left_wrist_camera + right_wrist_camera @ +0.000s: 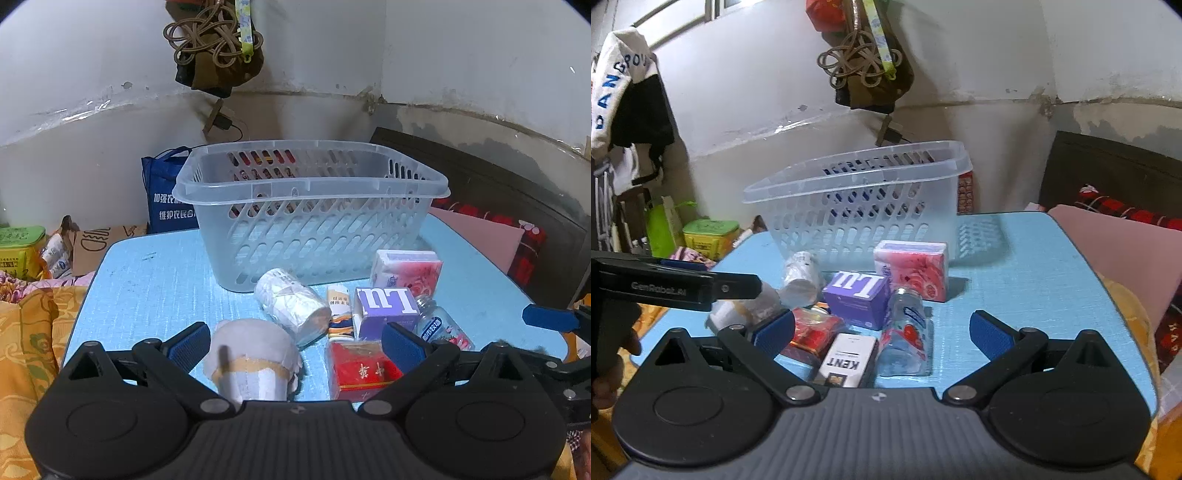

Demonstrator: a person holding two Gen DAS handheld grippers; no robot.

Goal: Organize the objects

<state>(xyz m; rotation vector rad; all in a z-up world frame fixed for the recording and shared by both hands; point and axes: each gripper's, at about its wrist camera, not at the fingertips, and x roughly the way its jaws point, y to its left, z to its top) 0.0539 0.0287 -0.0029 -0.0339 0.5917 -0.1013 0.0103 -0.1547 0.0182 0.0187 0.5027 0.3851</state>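
A clear slotted plastic basket (310, 221) (860, 210) stands at the back of the blue table (155, 280) (1015, 280). In front of it lie a white taped cup (253, 360), a white roll (293, 306) (799, 277), a purple LU box (386, 306) (857, 295), a pink tissue pack (406, 269) (912, 267), a red packet (360, 369) (812, 332), a small clear bottle (441, 328) (905, 336) and a KENT box (846, 360). My left gripper (295, 347) is open around the cup and red packet. My right gripper (882, 332) is open over the bottle and KENT box.
A blue bag (166, 195) and a green box (20, 251) (709, 238) sit behind the table's left. Yellow bedding (26, 332) lies left, pink card (480, 236) (1115, 251) and red plaid cloth right. Cords hang on the wall (214, 40). The other gripper's finger (550, 317) shows at right.
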